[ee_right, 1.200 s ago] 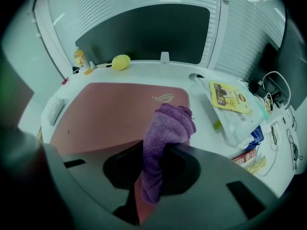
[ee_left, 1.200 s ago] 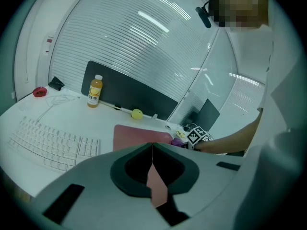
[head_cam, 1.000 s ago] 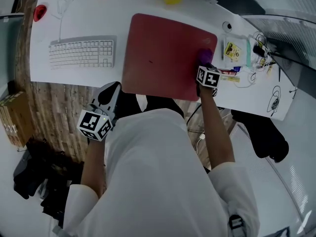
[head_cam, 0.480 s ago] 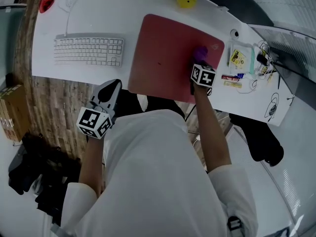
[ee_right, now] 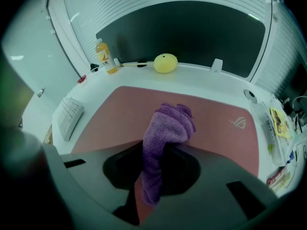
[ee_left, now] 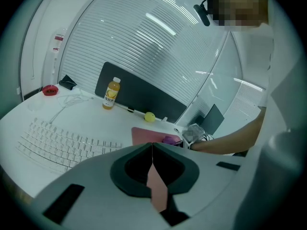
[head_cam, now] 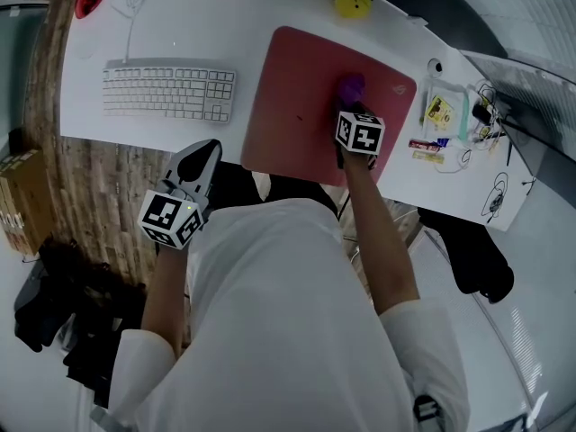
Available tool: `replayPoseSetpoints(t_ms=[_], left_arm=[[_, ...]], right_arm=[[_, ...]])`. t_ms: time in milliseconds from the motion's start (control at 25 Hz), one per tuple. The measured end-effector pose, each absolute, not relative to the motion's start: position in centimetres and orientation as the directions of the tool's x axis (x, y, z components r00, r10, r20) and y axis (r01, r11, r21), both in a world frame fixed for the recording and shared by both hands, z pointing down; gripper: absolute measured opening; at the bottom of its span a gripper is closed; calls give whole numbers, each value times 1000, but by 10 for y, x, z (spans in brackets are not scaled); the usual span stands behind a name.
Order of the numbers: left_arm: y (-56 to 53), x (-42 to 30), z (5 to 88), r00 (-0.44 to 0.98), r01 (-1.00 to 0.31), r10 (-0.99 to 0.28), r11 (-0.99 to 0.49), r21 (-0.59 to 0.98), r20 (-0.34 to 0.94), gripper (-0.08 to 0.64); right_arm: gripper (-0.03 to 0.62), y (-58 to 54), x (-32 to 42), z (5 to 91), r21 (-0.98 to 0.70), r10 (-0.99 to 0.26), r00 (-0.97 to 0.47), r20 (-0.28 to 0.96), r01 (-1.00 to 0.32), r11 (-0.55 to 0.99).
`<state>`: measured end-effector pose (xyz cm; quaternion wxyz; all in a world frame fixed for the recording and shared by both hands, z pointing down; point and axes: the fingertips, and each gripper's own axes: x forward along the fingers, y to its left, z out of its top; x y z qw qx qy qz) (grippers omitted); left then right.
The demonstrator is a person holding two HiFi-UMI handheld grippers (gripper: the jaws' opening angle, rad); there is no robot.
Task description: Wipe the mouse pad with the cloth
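Note:
The red mouse pad (head_cam: 301, 97) lies on the white desk, right of the keyboard. A purple cloth (head_cam: 351, 86) rests on the pad's right half, and my right gripper (head_cam: 349, 108) is shut on it from the near side. In the right gripper view the cloth (ee_right: 169, 126) bunches out between the jaws and presses onto the pad (ee_right: 115, 123). My left gripper (head_cam: 203, 155) hovers off the desk's near edge, left of the pad, shut on nothing. In the left gripper view the left gripper (ee_left: 152, 150) has its jaws closed, with the pad (ee_left: 145, 134) and cloth (ee_left: 169, 139) beyond.
A white keyboard (head_cam: 169, 90) lies left of the pad. A yellow ball (head_cam: 353, 1) sits behind the pad, and an orange drink bottle (ee_right: 105, 56) stands at the back. Small packets and cables (head_cam: 441, 115) crowd the desk's right end. A red object (head_cam: 88, 0) is far left.
My right gripper has slid the purple cloth leftward across the pad, away from its right edge toward the middle. The left gripper stays where it was.

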<state>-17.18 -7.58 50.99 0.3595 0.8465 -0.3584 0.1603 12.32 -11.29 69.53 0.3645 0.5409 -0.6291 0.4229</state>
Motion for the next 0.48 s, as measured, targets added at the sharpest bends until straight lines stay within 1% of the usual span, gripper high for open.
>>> replayPoseSetpoints(t_ms=[480], left_arm=[[-85,-186,516,701,-713,-482,-482,508,525,18]], right_arm=[[84,-127,72,694,-176,-370,-208,906,-977,118]])
